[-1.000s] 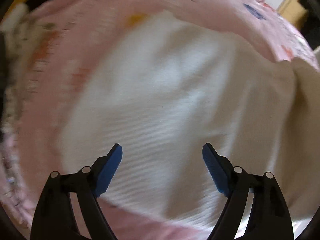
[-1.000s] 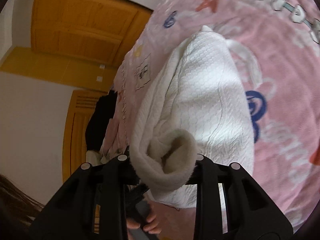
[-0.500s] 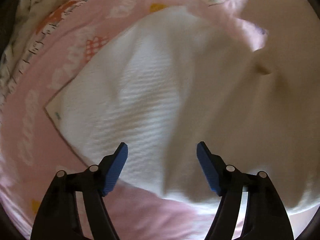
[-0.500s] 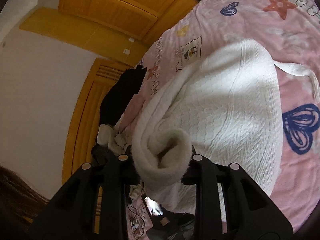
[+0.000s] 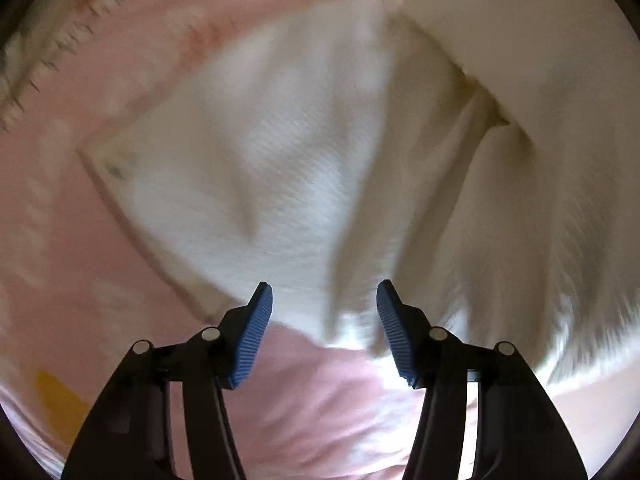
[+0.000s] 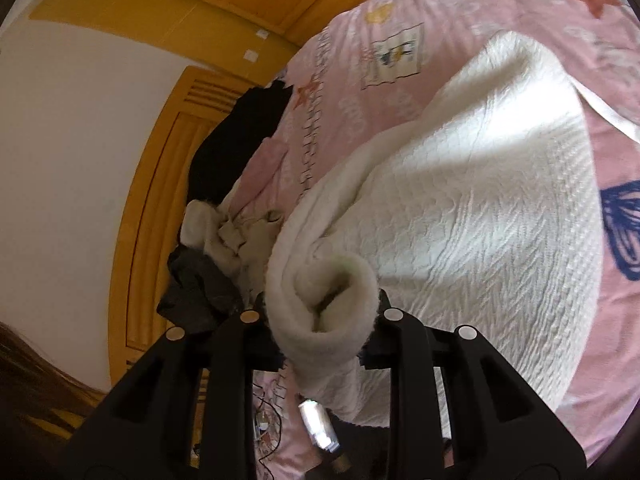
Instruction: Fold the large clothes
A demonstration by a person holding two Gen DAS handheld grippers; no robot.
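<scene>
A white knitted garment lies spread on the pink bed cover. My right gripper is shut on a bunched fold of it, and the fold bulges out between the black fingers and hides the pads. In the left wrist view the same white garment lies below, with a lifted part hanging at the right. My left gripper points down over the garment's near edge. Its jaws are closing, and the blue pads stand apart either side of a cloth fold without pressing on it.
A pile of black and cream clothes lies at the far side of the bed. Orange wooden doors and a white wall stand beyond it. Pink cover shows below the garment's edge in the left wrist view.
The left gripper's jaws narrowed while it slid toward the garment's near edge. The right gripper carried its held fold across the bed, and more of the clothes pile and doors came into view.
</scene>
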